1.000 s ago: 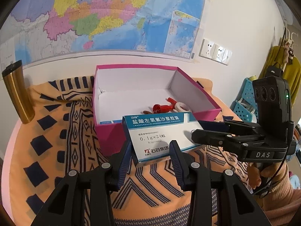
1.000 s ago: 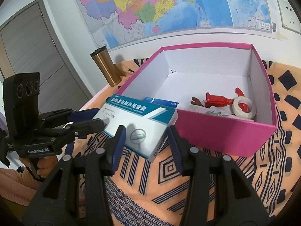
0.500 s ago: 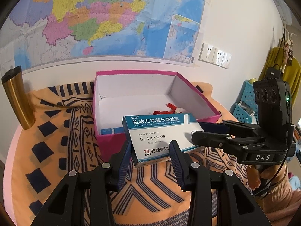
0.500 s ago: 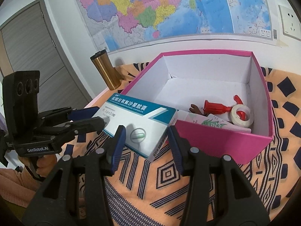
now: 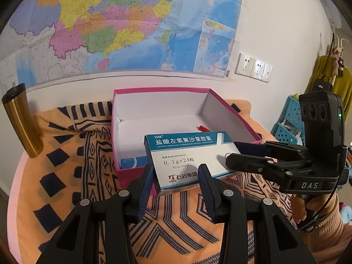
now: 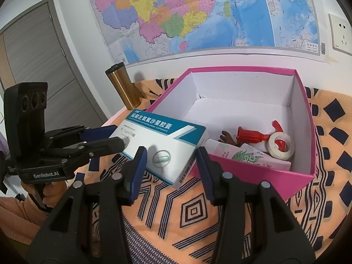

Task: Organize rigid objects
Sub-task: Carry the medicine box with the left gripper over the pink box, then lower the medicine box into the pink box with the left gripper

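A white and teal medicine box is held in the air over the near edge of the open pink box. My left gripper is shut on its near end. My right gripper is shut on its other end, seen in the right wrist view. The pink box holds a red toy, a white tape roll, a white and green carton and a blue carton.
A gold tumbler stands at the left by the wall, also in the right wrist view. An orange patterned cloth covers the table. A blue basket is at the right. A map hangs on the wall.
Both grippers have risen with the medicine box, and it now sits higher over the pink box's front wall. The grip is unchanged.
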